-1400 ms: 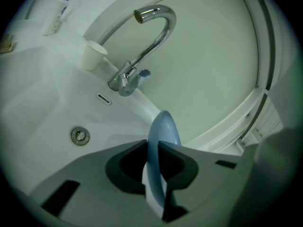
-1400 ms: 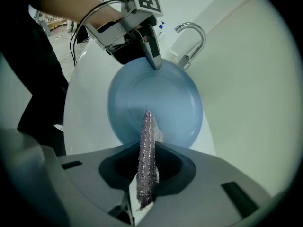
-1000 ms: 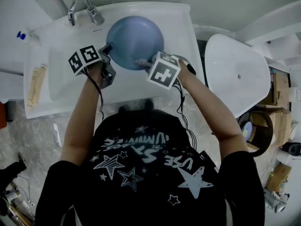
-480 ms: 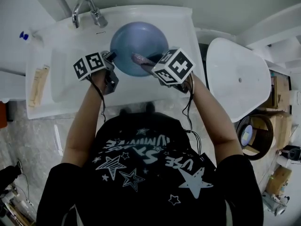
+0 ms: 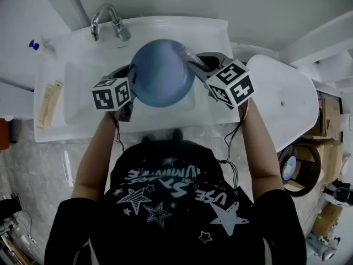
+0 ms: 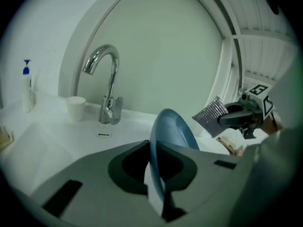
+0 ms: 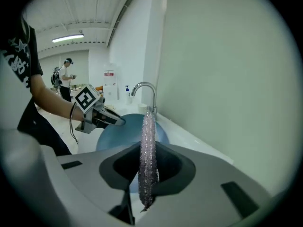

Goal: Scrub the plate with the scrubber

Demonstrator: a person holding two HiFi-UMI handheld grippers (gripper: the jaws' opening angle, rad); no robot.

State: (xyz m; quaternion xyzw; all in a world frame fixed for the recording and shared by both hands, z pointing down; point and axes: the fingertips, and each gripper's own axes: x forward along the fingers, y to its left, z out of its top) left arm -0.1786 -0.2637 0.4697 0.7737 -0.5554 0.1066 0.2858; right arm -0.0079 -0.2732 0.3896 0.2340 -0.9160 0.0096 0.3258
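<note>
Jaws: left gripper (image 6: pixel 152 148) clamps tilted blue plate (image 5: pixel 161 73); right gripper (image 7: pixel 147 148), glittery scrubber (image 7: pixel 148 126).

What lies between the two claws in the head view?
Head view: the blue plate, its edge pinched in the left claw; the right claw holds the scrubber near its opposite rim.

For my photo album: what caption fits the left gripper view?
Left gripper clamps a round blue plate edge-on; right gripper holds a silvery mesh scrubber nearby.

Blue plate (image 6: pixel 168 136) edge-on between closed jaws
</note>
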